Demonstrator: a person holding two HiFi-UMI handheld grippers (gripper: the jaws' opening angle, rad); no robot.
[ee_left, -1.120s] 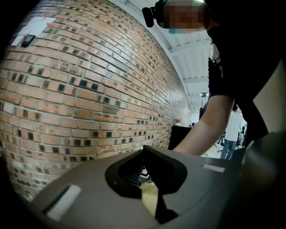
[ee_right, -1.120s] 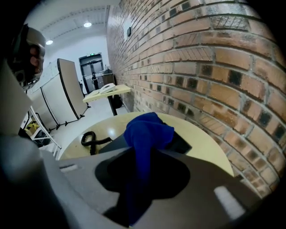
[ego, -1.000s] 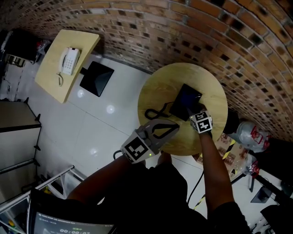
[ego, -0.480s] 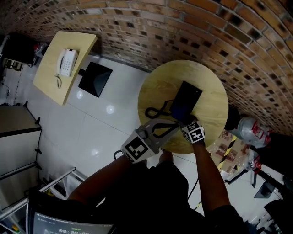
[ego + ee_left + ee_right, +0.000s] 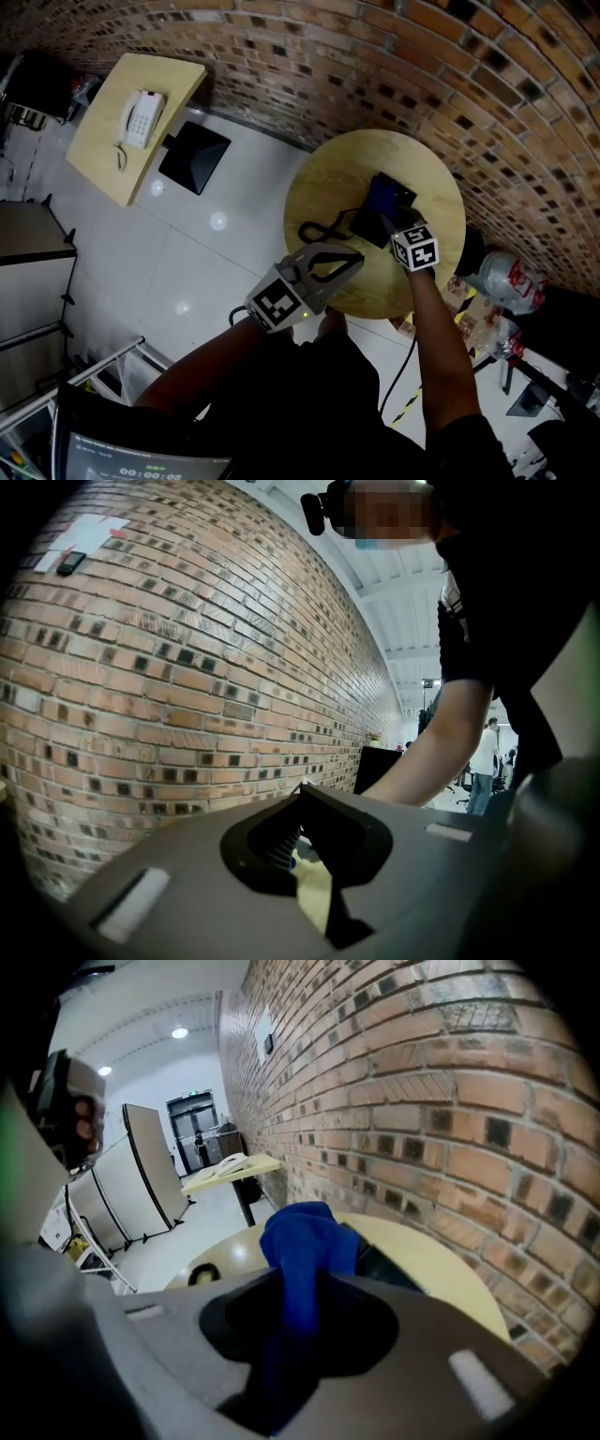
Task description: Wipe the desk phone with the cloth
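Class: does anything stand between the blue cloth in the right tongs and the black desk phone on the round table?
Nothing visible does. The blue cloth, clamped in the right tongs, is directly over the desk phone; its cord lies aside.

Blue cloth; black phone; pale wood table; red-brown brick wall.

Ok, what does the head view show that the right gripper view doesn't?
Head view only: the left hand-held gripper and the black floor base beside the far table. Right gripper view only: the right hand-held gripper, jaws pinching the blue cloth, plus a doorway. Both: the round table, the dark phone and the brick wall.
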